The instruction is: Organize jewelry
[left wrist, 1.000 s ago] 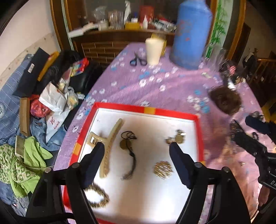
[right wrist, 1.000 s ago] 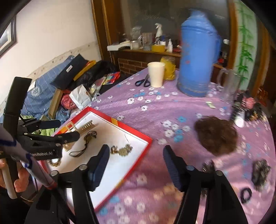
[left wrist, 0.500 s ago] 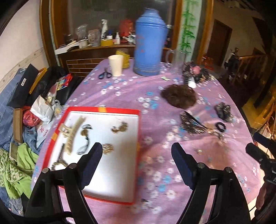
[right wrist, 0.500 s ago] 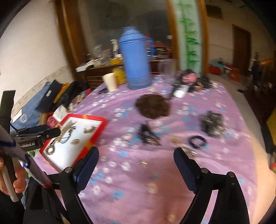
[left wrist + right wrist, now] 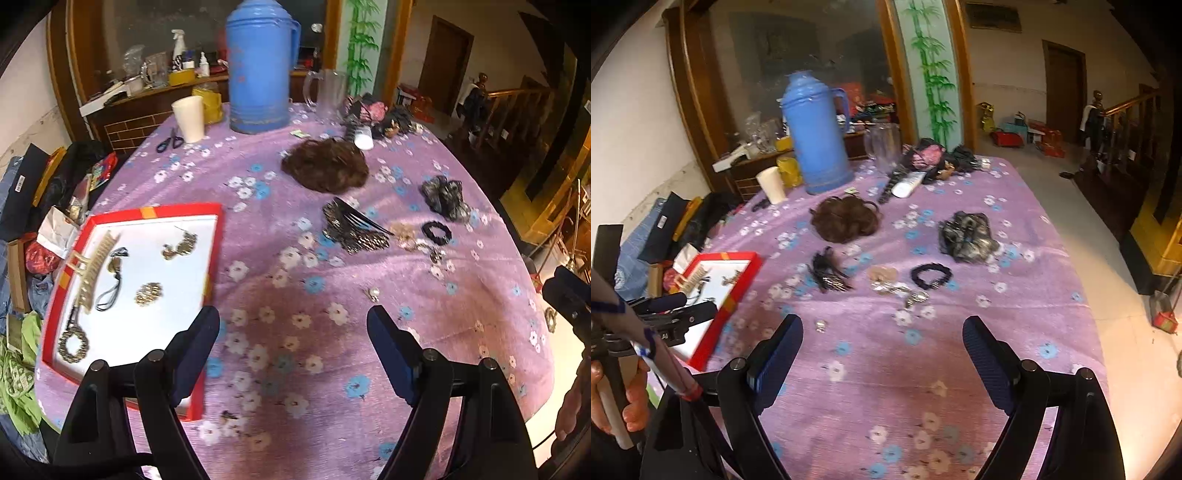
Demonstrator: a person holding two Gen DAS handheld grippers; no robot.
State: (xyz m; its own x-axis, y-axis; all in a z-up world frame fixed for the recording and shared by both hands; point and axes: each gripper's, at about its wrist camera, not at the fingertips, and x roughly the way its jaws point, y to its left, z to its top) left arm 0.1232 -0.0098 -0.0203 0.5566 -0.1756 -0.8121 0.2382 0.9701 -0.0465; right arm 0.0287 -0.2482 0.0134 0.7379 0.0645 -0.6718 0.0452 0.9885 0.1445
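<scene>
— Jewelry first: where does it lie?

— Partly in the red-rimmed tray [image 5: 218, 236] at the left of the counter [image 5: 295, 332], which wears a purple flowered cloth. On the tray's white floor lie a cream hair claw [image 5: 94, 269], a dark cord pendant [image 5: 112, 284], a gold brooch [image 5: 148, 293], a gold cluster [image 5: 181, 245] and a beaded bracelet [image 5: 73, 345] near the closest corner.

— And the rest?

— Loose on the cloth, well right of the tray: a heap of dark hair clips [image 5: 352, 229], a black scrunchie [image 5: 436, 232], a tangle of pale chain pieces [image 5: 413, 242] between them, a grey fabric bow [image 5: 445, 195] farther back, and one small metal piece [image 5: 373, 293] by itself on the open cloth.

— How do the fingers stand?

— The left gripper [image 5: 293, 347] has its fingers well apart over bare cloth, just right of the tray's near edge, with nothing between them. The right gripper [image 5: 882, 354] also has its fingers spread wide and empty, tilted down at the cloth; the small metal piece [image 5: 820, 325] lies just beyond its left finger.

— Anything else on the counter?

— A brown hairpiece [image 5: 325, 166] mid-counter, a blue thermos [image 5: 258, 70] at the back, a white cup [image 5: 189, 118] and scissors [image 5: 169, 140] beside it, and a clear glass jug [image 5: 327, 92].
</scene>
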